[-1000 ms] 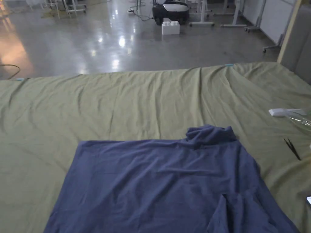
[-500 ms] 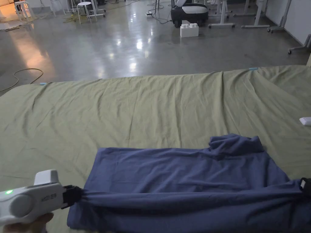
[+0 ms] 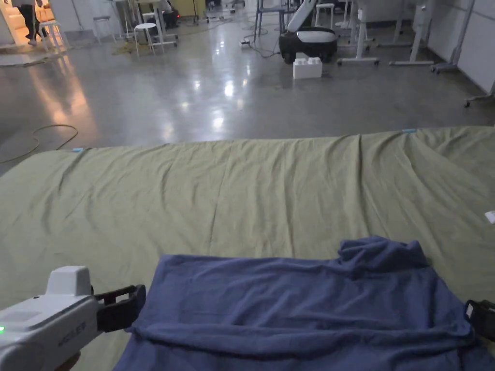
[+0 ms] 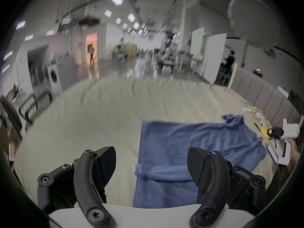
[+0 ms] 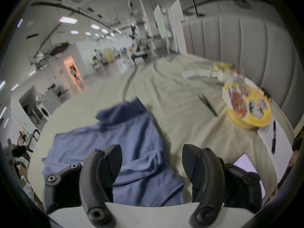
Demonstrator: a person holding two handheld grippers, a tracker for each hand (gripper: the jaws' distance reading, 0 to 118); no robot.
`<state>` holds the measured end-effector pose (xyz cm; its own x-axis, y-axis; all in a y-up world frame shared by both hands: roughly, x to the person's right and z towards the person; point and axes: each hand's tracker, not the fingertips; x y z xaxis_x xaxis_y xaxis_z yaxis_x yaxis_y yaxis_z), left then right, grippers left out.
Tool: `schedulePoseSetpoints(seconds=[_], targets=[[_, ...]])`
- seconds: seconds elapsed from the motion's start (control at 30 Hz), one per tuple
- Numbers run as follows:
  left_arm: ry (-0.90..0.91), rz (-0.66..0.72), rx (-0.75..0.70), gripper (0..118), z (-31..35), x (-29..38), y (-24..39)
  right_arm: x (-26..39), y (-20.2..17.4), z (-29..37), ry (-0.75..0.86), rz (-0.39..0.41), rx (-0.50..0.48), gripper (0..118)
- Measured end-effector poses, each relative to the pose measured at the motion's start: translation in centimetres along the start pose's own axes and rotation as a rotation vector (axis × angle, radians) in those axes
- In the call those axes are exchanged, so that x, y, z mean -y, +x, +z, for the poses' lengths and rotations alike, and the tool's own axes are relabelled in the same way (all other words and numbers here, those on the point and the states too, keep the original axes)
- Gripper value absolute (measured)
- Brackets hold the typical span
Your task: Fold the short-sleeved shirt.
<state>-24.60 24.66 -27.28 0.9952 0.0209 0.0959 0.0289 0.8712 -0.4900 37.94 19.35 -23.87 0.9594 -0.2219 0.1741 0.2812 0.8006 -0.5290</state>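
Shirt point(image 3: 299, 299) flat on bed point(image 3: 241, 193), near edge, front hem doubled back. Left gripper point(image 4: 151, 164) and right gripper point(image 5: 152, 162) both wide, empty, flanking fold. Judgement: regrip fold ends level, keep crease straight.

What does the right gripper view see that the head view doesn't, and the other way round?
Right gripper view: a round yellow tub with a printed lid and thin black tweezers lying on the sheet beside the shirt, plus a close look at the right gripper, jaws spread open above the shirt's edge.
Head view: a white brick-shaped block and a white round stool on the shiny grey floor.
Both: the crumpled blue short-sleeved shirt on the wrinkled olive-green sheet.
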Motion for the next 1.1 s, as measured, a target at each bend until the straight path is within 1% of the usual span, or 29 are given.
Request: schedulePoseSetpoints(seconds=[0.03,0.1,0.2,0.33,0.37,0.43,0.47,0.5,0.53,0.57,0.6,0.63,0.67,0.7,0.73,0.77,0.8,0.83,0.87,0.9,1.0,1.07,1.1], targets=[[0.056,-0.026,0.02,90,2.5,-0.8,0.7,-0.3,-0.5,2.0,0.056,0.015,-0.022,79],[0.189,-0.053,-0.015,90,7.0,-1.6,2.5,-0.8,-1.9,5.7,0.13,0.052,-0.059,79],[0.331,-0.083,-0.016,89,12.8,-1.8,4.9,-0.9,-4.1,11.4,0.249,0.101,-0.098,79],[0.413,-0.118,-0.029,85,18.5,-0.8,7.8,-0.1,-6.7,17.4,0.374,0.17,-0.13,77],[0.434,-0.118,-0.022,82,19.6,-0.5,8.3,0.4,-7.1,18.3,0.401,0.181,-0.128,76],[0.454,-0.109,0.01,58,21.3,0.0,9.1,1.0,-7.9,20.1,0.427,0.198,-0.147,65],[0.475,-0.109,0.008,42,22.1,0.3,9.5,1.4,-8.3,20.7,0.433,0.209,-0.162,55],[0.488,-0.109,0.002,28,22.8,0.5,9.9,1.7,-8.6,21.2,0.429,0.219,-0.171,41],[0.482,-0.114,-0.003,20,23.1,0.5,10.1,2.1,-9.0,21.6,0.428,0.224,-0.173,36],[0.477,-0.118,-0.004,20,23.4,0.5,10.3,2.4,-9.4,22.0,0.435,0.24,-0.177,36],[0.478,-0.122,-0.01,2,23.6,0.7,10.5,2.7,-9.7,22.3,0.446,0.256,-0.183,16],[0.486,-0.124,-0.012,2,23.9,0.9,10.5,2.9,-9.5,22.4,0.468,0.272,-0.191,2],[0.473,-0.126,0.007,1,24.0,0.7,10.5,3.3,-9.5,22.6,0.463,0.258,-0.192,0],[0.46,-0.123,0.017,0,24.0,0.7,10.7,3.1,-9.7,22.7,0.468,0.274,-0.208,0],[0.461,-0.112,0.01,0,24.0,0.8,10.7,3.4,-9.6,22.4,0.408,0.24,-0.225,0],[0.464,-0.11,0.016,0,24.0,1.0,10.6,3.5,-10.1,22.9,0.465,0.266,-0.217,0],[0.449,-0.11,0.034,0,24.0,0.8,10.4,3.2,-10.3,23.1,0.522,0.323,-0.213,0],[0.446,-0.109,0.031,0,23.9,0.8,10.4,3.3,-10.1,22.5,0.425,0.259,-0.218,0],[0.444,-0.111,0.019,0,23.8,0.9,10.3,3.4,-9.9,22.2,0.399,0.231,-0.211,0],[0.433,-0.112,0.018,0,23.6,0.8,10.1,3.2,-10.2,22.7,0.462,0.268,-0.212,0],[0.382,-0.079,0.002,0,22.3,0.9,9.0,3.2,-9.8,22.0,0.426,0.229,-0.212,0],[0.267,-0.006,0.008,0,20.0,0.8,7.4,3.6,-9.3,21.7,0.413,0.224,-0.211,0],[0.107,0.096,0.042,0,18.0,1.3,6.3,3.9,-9.2,21.5,0.396,0.217,-0.213,0]])
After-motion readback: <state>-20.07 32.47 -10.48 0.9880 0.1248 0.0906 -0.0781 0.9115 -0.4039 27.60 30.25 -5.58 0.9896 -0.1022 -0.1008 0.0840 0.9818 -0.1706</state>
